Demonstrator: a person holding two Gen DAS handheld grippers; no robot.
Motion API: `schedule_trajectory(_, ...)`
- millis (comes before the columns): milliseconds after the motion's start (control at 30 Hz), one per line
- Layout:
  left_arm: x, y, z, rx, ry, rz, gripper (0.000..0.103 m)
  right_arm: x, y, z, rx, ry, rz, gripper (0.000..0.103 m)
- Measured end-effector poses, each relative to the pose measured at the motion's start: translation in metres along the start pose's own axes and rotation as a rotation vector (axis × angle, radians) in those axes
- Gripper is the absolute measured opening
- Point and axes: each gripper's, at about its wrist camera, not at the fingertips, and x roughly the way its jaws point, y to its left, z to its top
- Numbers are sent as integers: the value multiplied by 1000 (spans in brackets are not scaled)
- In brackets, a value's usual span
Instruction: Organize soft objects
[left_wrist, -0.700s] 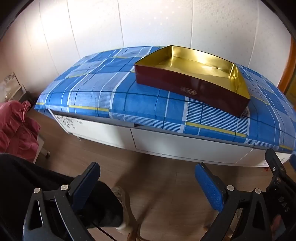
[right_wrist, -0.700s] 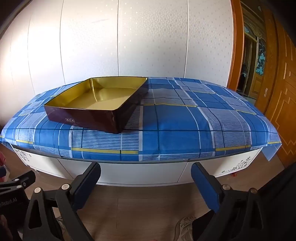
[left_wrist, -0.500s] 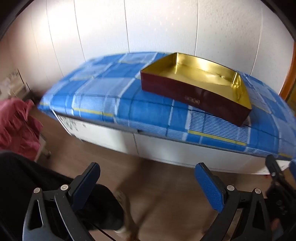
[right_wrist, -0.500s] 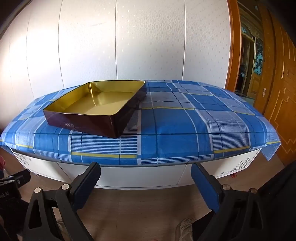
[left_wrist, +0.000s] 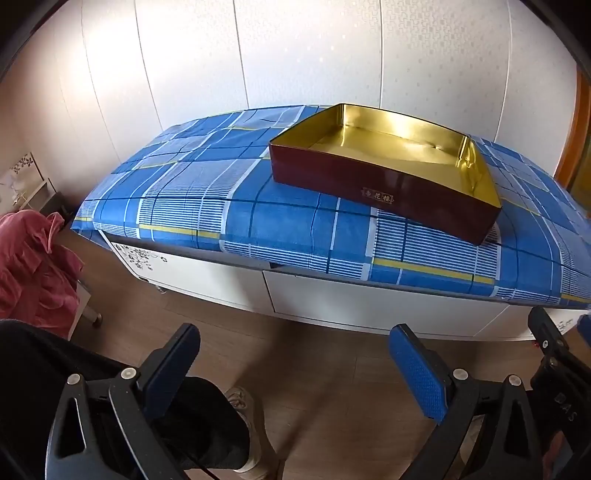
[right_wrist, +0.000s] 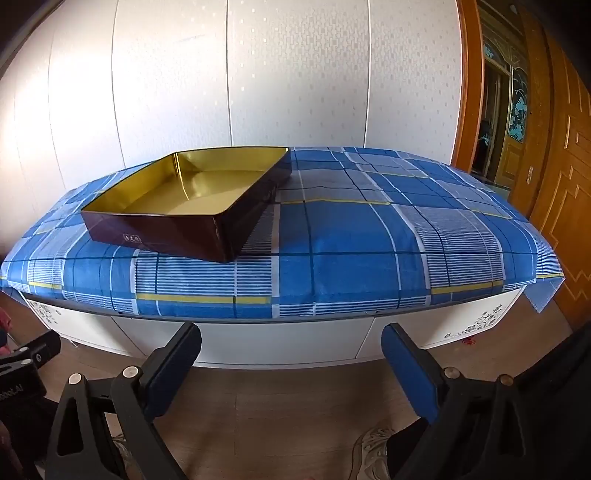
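1. The left gripper is held released, its blue pads spread wide with nothing between them. It is carried low over the wooden floor, short of the cabinet, presumably because nothing has been picked up yet.

2. The right gripper is likewise held released and empty, pointed at the cabinet's near edge, which suggests both tools are kept ready for a first grasp.

3. The tin box is seen lying open on the blue checked cloth, left of the middle of the cabinet top in the right wrist view. Its gold inside is bare, so it is judged to have been set there as the place into which soft things are to be gathered.

4. A red garment is seen heaped at the far left of the left wrist view, low beside the cabinet and well apart from the box. It is judged the likely soft object to be organized, though this cannot be confirmed.

5. No soft object is seen on the cloth or in the box; the task appears to be at its start.

6. A person's dark trouser leg and shoe are seen under the left gripper.
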Motion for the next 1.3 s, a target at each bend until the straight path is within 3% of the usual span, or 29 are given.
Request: schedule_trajectory(1300,6,-2,0,9,18,-5,103,5,-7,0,25,11,-18,100)
